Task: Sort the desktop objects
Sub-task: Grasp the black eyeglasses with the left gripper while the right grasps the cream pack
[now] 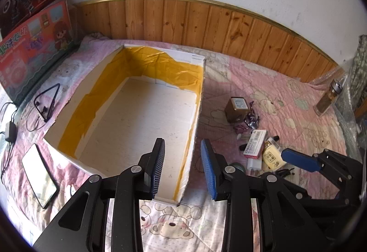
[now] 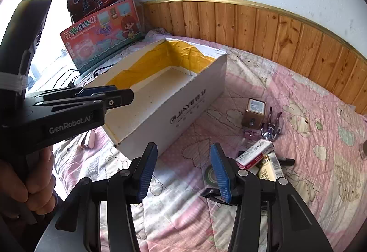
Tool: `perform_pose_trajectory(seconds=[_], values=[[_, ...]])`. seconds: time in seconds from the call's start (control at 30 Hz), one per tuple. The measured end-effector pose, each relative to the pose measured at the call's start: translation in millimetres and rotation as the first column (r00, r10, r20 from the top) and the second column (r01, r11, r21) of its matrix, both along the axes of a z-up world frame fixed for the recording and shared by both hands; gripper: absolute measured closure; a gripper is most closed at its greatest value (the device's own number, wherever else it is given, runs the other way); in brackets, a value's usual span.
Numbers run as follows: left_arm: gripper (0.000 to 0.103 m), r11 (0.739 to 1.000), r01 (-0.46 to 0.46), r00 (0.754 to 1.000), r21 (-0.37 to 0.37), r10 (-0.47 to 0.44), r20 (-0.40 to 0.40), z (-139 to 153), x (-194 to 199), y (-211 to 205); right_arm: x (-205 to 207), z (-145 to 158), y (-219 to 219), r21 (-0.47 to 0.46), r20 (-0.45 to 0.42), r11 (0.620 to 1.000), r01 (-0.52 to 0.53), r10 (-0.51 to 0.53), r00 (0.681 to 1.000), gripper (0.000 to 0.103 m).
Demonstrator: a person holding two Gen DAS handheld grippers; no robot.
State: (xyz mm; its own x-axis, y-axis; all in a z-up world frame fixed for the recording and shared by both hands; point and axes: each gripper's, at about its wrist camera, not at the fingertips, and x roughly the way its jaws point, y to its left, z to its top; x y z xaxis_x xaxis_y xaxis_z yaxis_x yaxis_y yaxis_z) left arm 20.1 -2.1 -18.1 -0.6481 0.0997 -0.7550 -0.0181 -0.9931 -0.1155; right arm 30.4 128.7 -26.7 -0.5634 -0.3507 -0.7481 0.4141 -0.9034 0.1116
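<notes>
Both tools gape wide, gripping nothing; left tool (image 1: 183,167) over white box (image 1: 197,114); right tool (image 2: 183,171) above quilt (image 2: 298,114).

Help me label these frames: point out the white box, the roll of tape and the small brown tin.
white box (image 2: 195,100): right wrist view, printed outer side wall.
roll of tape (image 2: 209,175): right wrist view, visible rim.
small brown tin (image 1: 237,107): left wrist view, labelled top.

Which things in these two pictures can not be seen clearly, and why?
- Tape roll: right wrist view, partly behind the right gripper's finger.
- Dark items below the yellow box: left wrist view, too small, partly covered by the right gripper.
- Jar: left wrist view, contents unclear; cut off in the right wrist view.
</notes>
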Motion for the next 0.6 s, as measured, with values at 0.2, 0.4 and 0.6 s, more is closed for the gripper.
perform_pose_trajectory(seconds=[0.2,0.4,0.6], values=[[0.064,0.994,0.094,0.994,0.054,-0.097,0.049,-18,-4,30,-10,-18,102,-0.049,0.069,0.992,0.120,-0.117,0.991,0.053],[0.064,0.973,0.210,0.971,0.100,-0.220,0.098,-38,-8,67,-29,-41,122,-0.075,0.141,0.981,0.180,-0.168,0.976,0.053],[0.064,0.935,0.339,0.925,0.100,-0.351,0.144,-60,-8,104,-40,-74,134,0.032,0.142,0.991,0.127,-0.130,0.981,0.053]])
